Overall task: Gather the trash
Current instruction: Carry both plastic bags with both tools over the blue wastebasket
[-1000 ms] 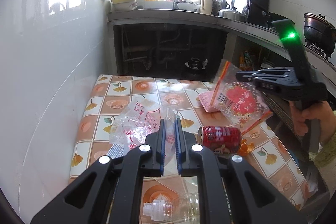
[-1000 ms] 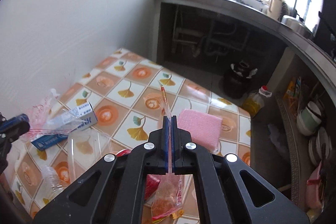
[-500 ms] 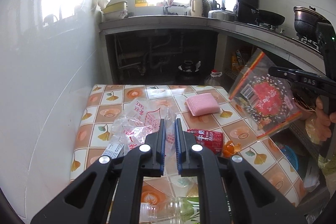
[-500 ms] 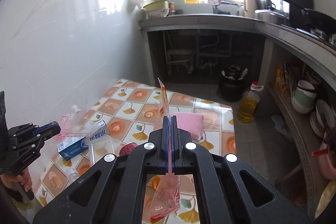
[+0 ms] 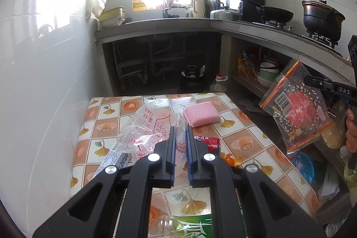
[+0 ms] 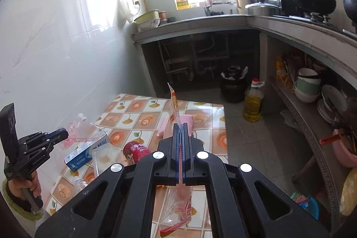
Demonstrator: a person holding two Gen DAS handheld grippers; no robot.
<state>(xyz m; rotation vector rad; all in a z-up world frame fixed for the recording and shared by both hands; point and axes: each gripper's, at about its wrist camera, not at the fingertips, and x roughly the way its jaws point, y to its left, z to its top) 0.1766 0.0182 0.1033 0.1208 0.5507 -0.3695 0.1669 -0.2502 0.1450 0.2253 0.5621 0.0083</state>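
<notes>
Now, the biggest thing in play is the low table with the orange-and-white ginkgo-patterned cloth, pushed tight against the white tiled wall on its left side, so there is no way round there. Its far edge and right edge are free, and beyond the right edge lies a strip of bare grey floor before the curved grey counter with its open shelves. A yellow oil bottle stands on that floor near the table's far corner.

On the cloth, a pink folded sponge cloth sits near the far right corner. Just behind it toward the camera lies a red drink can on its side, and a blue-and-white toothpaste box rests by the wall side. A clear plastic bottle with a green label lies at the near edge.

The left gripper is clamped on a crumpled clear plastic bag with red print, the film bunched between its blue pads above the cloth. The right gripper is pinched flat on a clear snack bag with a red label and orange edging, which hangs out past the table's right edge, over the floor and clear of the counter shelf.
</notes>
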